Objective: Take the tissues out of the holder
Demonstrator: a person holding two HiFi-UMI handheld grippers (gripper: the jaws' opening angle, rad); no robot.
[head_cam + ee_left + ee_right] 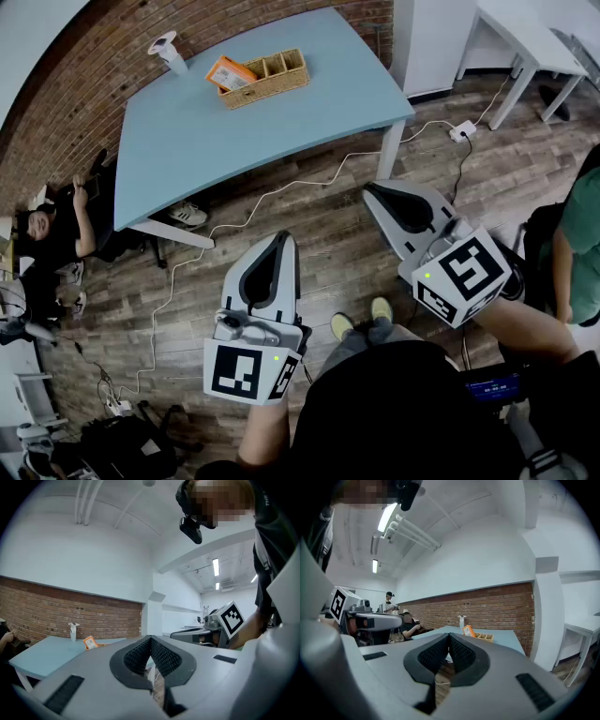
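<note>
Brick wall and plank floor are filling the head view, and I am taking the wicker holder point(272, 77) on the blue table point(281, 127) as my landmark. It is lying with its long axis across my line of sight, and one orange tissues packet point(232, 72) is standing in its leftmost compartment. I am counting what look like three empty compartments to the right of the packet. One white stand point(167, 49) is sitting left of the holder. Both claws are hanging over the floor, well short of the holder. The left gripper point(278, 251) is lining up almost straight below it, and the right gripper point(378, 193) is sitting off to the holder's right, so I am judging the left one better placed for the packet end. In the left gripper view the pads are pressing together on nothing, and the tissues packet point(90, 642) is showing far ahead, left of the jaw line. In the right gripper view I am likewise seeing jaws fully together and empty, with the holder point(483, 636) and its packet point(468, 631) far ahead, just right of the jaw line. Either claw is needing to open before reaching in.
</note>
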